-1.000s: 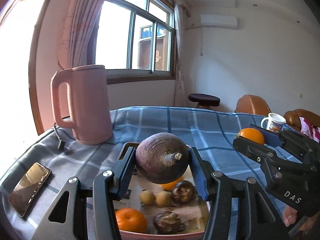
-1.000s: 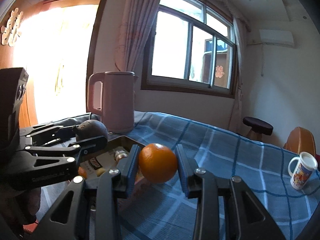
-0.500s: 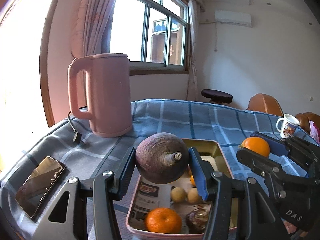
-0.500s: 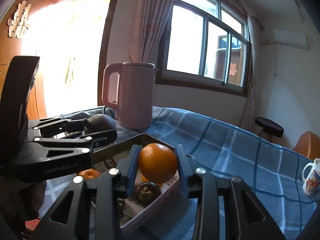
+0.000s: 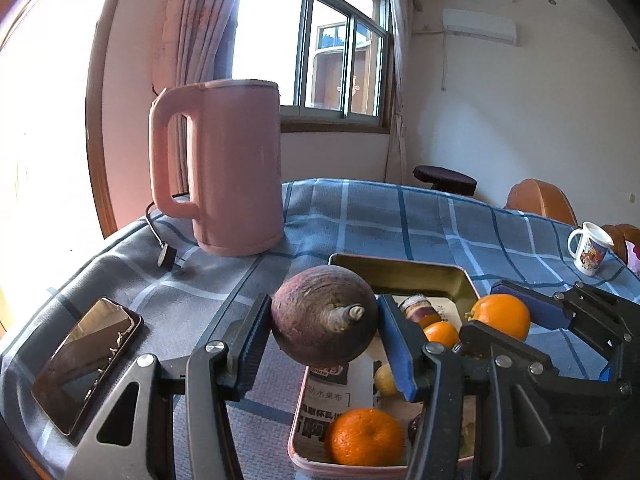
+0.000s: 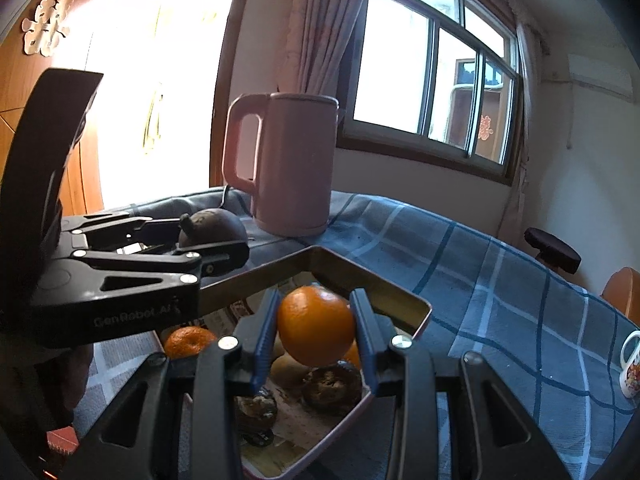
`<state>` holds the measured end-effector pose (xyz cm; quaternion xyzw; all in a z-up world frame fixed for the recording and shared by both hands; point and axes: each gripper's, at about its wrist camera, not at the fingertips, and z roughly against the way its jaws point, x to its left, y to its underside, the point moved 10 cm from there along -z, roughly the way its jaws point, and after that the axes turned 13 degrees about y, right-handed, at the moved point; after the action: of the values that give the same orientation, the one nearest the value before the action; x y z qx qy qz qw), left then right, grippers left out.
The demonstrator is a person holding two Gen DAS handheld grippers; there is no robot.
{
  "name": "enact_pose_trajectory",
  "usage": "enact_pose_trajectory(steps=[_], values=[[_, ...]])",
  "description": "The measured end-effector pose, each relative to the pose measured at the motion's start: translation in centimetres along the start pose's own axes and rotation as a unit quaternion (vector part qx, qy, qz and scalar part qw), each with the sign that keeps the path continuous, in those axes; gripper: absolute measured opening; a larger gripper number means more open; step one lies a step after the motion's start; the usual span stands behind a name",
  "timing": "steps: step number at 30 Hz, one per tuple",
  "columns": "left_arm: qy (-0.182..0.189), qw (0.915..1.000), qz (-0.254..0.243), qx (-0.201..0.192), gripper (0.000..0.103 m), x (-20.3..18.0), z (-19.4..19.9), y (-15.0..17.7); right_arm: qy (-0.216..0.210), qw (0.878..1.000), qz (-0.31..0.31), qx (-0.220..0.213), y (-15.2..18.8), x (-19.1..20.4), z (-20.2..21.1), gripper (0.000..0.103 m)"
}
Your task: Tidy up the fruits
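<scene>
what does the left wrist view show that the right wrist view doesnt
Only the left wrist view: a phone lying on the tablecloth and the kettle's loose plug.

Only the right wrist view: a paper cutout on the wooden door and two dark wrinkled fruits in the tray.

Both: the pink kettle, the tray, the blue checked tablecloth, a mug, the left gripper shut on a dark purple round vegetable, and the right gripper shut on an orange.

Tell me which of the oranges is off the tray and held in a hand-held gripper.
The orange clamped in the right hand-held gripper, raised over the tray; the other oranges, like the one at the tray's near end, lie inside.
</scene>
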<state>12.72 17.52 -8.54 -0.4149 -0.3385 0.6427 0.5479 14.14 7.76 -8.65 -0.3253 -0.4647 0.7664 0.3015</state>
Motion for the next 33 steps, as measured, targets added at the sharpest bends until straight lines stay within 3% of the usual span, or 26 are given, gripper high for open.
enact_pose_trajectory(steps=[16, 18, 20, 22, 33], values=[[0.006, 0.9996, -0.006, 0.029, 0.056, -0.1, -1.2, 1.0, -0.016, 0.999, 0.015, 0.04, 1.1, 1.3, -1.5, 0.04], [0.01, 0.9997, -0.01, 0.022, 0.062, -0.3, -0.9, 0.8, -0.019, 0.999, 0.016, 0.041, 1.2, 1.4, -1.5, 0.043], [0.007, 0.9998, -0.015, 0.014, 0.073, -0.4, -0.4, 0.5, -0.016, 0.999, 0.018, 0.041, 1.1, 1.4, -1.5, 0.058], [0.007, 0.9998, -0.02, 0.005, 0.074, -0.6, 0.1, 0.2, -0.017, 0.999, 0.016, 0.031, 1.0, 1.3, -1.2, 0.064], [0.01, 0.9996, -0.026, -0.011, 0.074, -1.2, 1.4, -0.7, -0.002, 1.0, -0.001, 0.016, 0.4, 0.1, 0.2, 0.067]])
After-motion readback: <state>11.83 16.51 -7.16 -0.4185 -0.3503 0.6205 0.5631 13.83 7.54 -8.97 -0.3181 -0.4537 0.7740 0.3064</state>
